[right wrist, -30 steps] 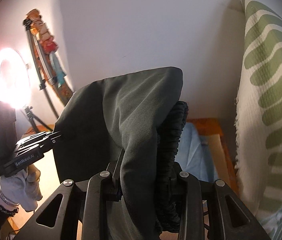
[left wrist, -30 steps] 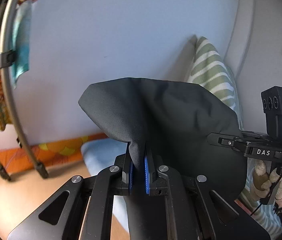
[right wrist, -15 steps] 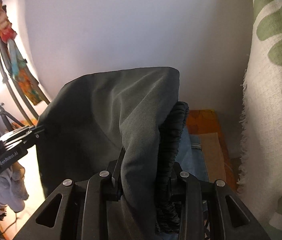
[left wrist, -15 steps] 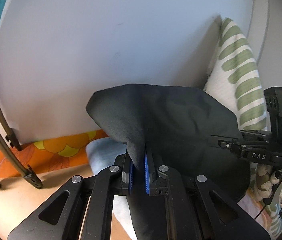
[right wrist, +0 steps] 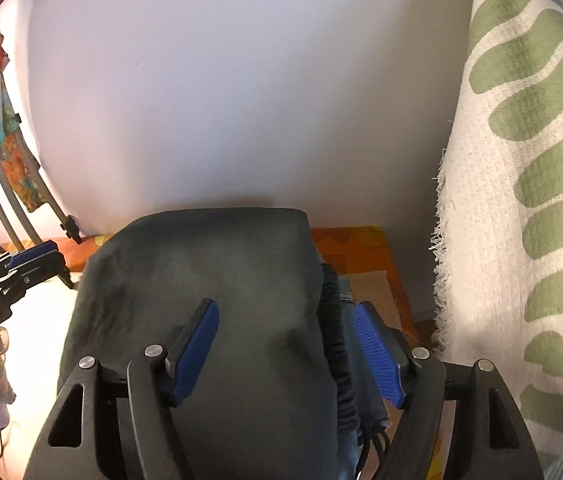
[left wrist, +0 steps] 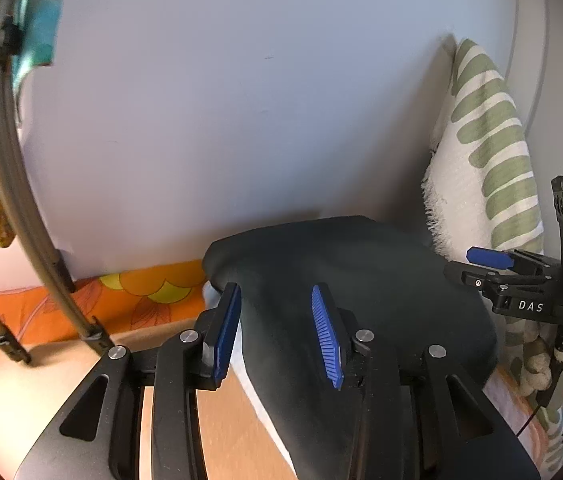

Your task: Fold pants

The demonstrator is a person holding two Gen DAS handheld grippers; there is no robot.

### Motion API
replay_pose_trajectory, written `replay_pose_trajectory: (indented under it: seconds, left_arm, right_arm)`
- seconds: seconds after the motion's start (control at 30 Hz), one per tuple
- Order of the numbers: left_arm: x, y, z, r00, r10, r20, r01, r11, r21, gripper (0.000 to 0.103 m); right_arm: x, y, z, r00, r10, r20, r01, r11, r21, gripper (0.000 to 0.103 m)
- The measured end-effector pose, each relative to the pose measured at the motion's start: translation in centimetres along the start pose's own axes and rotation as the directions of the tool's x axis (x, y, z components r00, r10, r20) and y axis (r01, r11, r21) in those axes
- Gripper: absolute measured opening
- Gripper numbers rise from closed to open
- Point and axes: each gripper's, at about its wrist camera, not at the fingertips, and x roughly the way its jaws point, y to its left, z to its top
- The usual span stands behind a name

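At far left of my left view the curved metal rack crowds in, with bare wall above centre. My left claw is opening, pads clear of the dark pants lying between them, low centre. My right claw is opening too, the pants loose between its pads, long axis running away toward the wall. The striped throw hems the right edge.
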Motion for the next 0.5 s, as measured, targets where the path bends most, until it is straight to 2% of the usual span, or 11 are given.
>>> replay_pose_trajectory:
  seconds: [0.23, 0.5]
  left_arm:
    - [-3.9, -0.8, -0.7, 1.0, 0.0, 0.005, 0.0, 1.0, 0.008, 0.036]
    - [-9.3, -1.9, -1.8, 1.0, 0.0, 0.023, 0.0, 1.0, 0.028, 0.042]
  right_arm:
    - [-3.3, 1.6, -0.6, 0.999, -0.008, 0.032, 0.008, 1.0, 0.007, 0.073]
    - [-9.4, 4.7, -2.3, 0.995, -0.007, 0.096, 0.005, 1.0, 0.016, 0.074]
